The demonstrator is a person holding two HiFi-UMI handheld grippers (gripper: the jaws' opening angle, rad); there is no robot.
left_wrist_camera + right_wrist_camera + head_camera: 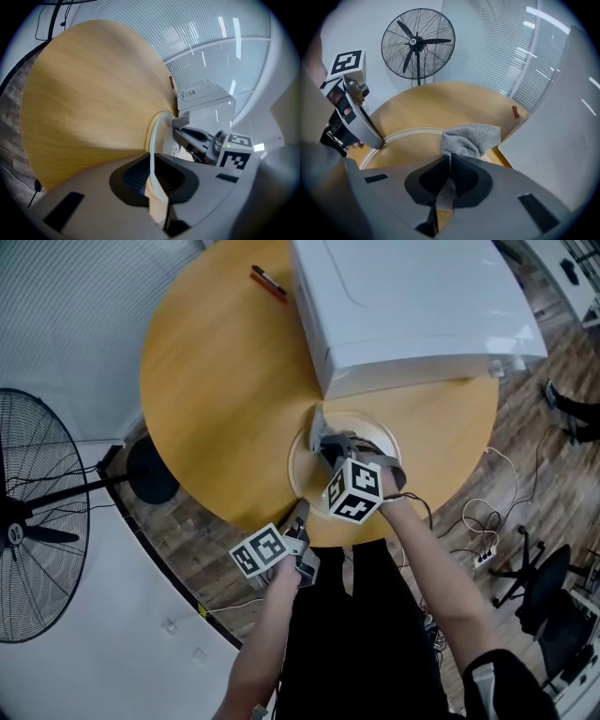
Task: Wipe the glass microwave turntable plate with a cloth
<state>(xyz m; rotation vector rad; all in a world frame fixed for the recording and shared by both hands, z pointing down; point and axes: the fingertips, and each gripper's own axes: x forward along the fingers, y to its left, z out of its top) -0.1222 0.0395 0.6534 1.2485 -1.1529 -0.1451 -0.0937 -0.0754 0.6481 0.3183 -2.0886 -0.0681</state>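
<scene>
The glass turntable plate (375, 427) lies on the round wooden table (216, 390) near its front edge, just before the microwave (412, 306). My left gripper (300, 514) is shut on the plate's near rim; in the left gripper view the rim (153, 140) runs edge-on between the jaws of that gripper (152, 176). My right gripper (330, 444) is shut on a grey cloth (345, 441) and holds it down on the plate. In the right gripper view the cloth (471, 138) bunches out beyond the gripper (449, 180) onto the plate (408, 140).
The white microwave (562, 140) stands close behind the plate. A red pen (269, 283) lies at the table's far side. A black standing fan (28, 521) is on the floor at the left. Cables and a power strip (483, 554) lie at the right by an office chair (544, 587).
</scene>
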